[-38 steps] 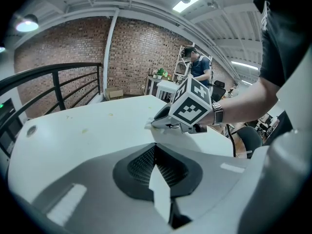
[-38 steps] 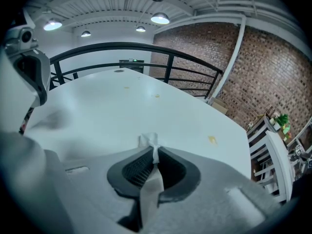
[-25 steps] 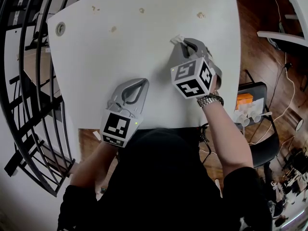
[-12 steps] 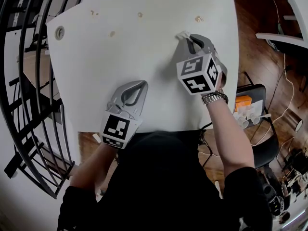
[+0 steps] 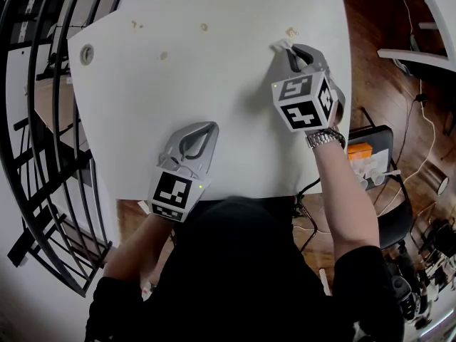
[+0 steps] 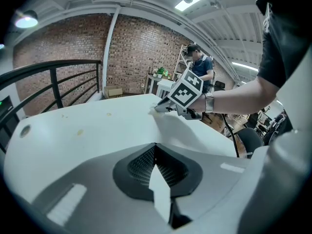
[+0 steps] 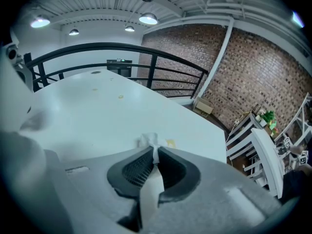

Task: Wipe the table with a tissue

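The white table (image 5: 214, 91) carries small yellowish stains, one at its far right (image 5: 291, 31) and others further left (image 5: 164, 55). A crumpled white tissue (image 5: 278, 45) pokes out of my right gripper (image 5: 286, 49), which is shut on it and presses it on the tabletop just short of the far-right stain. In the right gripper view the tissue (image 7: 148, 140) bunches at the jaw tips, a yellow stain (image 7: 169, 143) just beyond it. My left gripper (image 5: 206, 126) rests shut and empty near the table's front edge; in its own view the left gripper (image 6: 156, 146) points towards the right one.
A black metal railing (image 5: 43, 141) runs along the table's left side. A round grommet (image 5: 86, 53) sits in the far left corner. A black chair (image 5: 377, 162) with an orange box and white cups stands right of the table, over wooden floor.
My right gripper has slid the tissue away from me and to the right, nearer the far-right stain. The left gripper has stayed put.
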Available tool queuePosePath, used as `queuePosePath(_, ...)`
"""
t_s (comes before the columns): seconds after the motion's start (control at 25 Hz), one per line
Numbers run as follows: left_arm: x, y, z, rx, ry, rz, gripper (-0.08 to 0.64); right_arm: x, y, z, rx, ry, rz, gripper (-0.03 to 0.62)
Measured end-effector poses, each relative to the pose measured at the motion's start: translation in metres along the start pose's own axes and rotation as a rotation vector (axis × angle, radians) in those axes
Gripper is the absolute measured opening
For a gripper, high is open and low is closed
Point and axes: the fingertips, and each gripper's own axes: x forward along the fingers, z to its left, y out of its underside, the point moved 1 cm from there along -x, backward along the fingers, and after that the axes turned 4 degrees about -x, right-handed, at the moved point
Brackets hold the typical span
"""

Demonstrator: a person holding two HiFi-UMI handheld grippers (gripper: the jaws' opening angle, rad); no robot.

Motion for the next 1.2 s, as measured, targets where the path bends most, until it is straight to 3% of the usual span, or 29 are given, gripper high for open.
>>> queuePosePath(1.2,0.013,0.004,0.008,-0.015,0.012,0.027,0.012,0.025,0.001,-0.034,0.016,0.024,0.03,0.017)
